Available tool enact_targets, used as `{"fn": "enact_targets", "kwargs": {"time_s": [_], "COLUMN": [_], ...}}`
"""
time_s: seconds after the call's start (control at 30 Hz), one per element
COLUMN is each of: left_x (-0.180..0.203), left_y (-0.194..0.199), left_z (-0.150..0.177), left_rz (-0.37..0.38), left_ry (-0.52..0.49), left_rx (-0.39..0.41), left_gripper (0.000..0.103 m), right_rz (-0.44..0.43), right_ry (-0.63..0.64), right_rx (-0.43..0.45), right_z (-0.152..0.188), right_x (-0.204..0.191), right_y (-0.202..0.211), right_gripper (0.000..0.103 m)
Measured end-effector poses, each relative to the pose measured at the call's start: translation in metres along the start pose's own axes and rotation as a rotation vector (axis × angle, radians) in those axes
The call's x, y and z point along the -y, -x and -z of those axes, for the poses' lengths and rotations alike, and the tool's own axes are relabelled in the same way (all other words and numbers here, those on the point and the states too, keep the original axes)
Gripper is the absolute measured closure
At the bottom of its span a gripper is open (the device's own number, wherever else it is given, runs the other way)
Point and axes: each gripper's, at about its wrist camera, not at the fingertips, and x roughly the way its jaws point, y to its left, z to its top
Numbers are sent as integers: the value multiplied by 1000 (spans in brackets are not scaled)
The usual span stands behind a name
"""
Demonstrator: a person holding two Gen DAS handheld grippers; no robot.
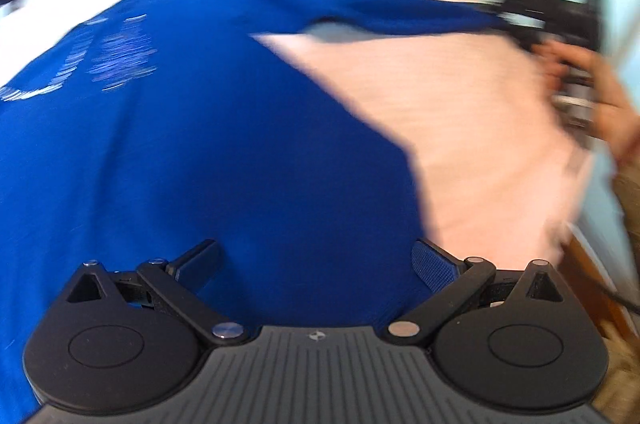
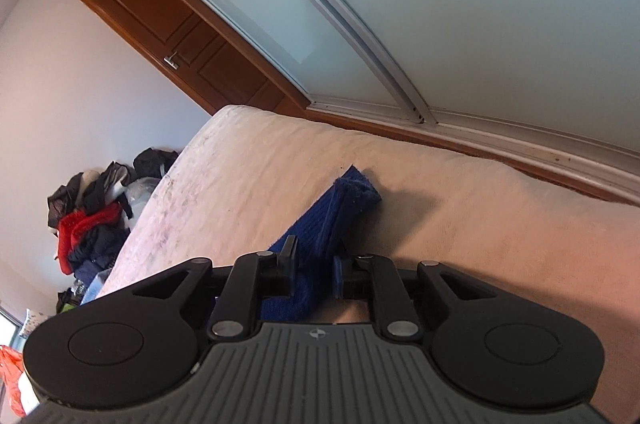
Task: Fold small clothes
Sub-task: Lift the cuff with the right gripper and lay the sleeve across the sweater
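Progress: early, I judge | blue shirt (image 1: 200, 144) spread on bed (image 1: 460, 96), no fold laid | left gripper (image 1: 316, 264) wide open over it, empty | right gripper (image 2: 314, 266) slightly parted around sleeve (image 2: 344, 200), pads seemingly not clamping | folds remain.

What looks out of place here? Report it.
The blue shirt's sleeve is bunched into a thick strip between the right claw's fingers, not flat on the bed. A jumbled clothes heap sits beside the bed.
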Motion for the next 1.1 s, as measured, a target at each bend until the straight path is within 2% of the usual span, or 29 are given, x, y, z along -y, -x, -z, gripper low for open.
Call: {"fn": "enact_targets", "kwargs": {"time_s": [0.1,0.13,0.17,0.23,0.33,0.53,0.63,0.77,0.9,1.0,1.1], "left_x": [15,20,24,28,21,-9,-23,-37,-54,-72,-102], "left_y": [-8,-8,-5,4,19,37,42,49,53,59,61], "left_z": [-8,-9,-10,-11,-10,-8,-5,3,6,6,4], "left_rz": [152,183,203,214,129,-51,-125,-196,-268,-355,-418], "left_ry": [-39,-49,-52,-58,-38,73,121,156,169,189,247], "left_rx": [-33,-36,-29,10,67,125,143,143,146,161,179], "left_gripper": [0,0,0,0,0,0,0,0,0,0,0], "right_rz": [12,17,14,16,23,30,34,110,182,163,80], "right_ry": [14,13,8,10,71,227,263,307,262,315,398], "right_rx": [-1,2,2,4,48,229,255,185,94,128,233], "right_z": [-1,-2,-3,-8,-27,-96,-118,-109,-88,-82,-85], "right_x": [-2,1,1,-1,-16,-64,-74,-66,-45,-63,-98], "right_y": [-3,1,1,2,5,25,25,-1,-30,-28,-9], "right_gripper": [84,87,96,97,96,96,96,96,95,95,95]}}
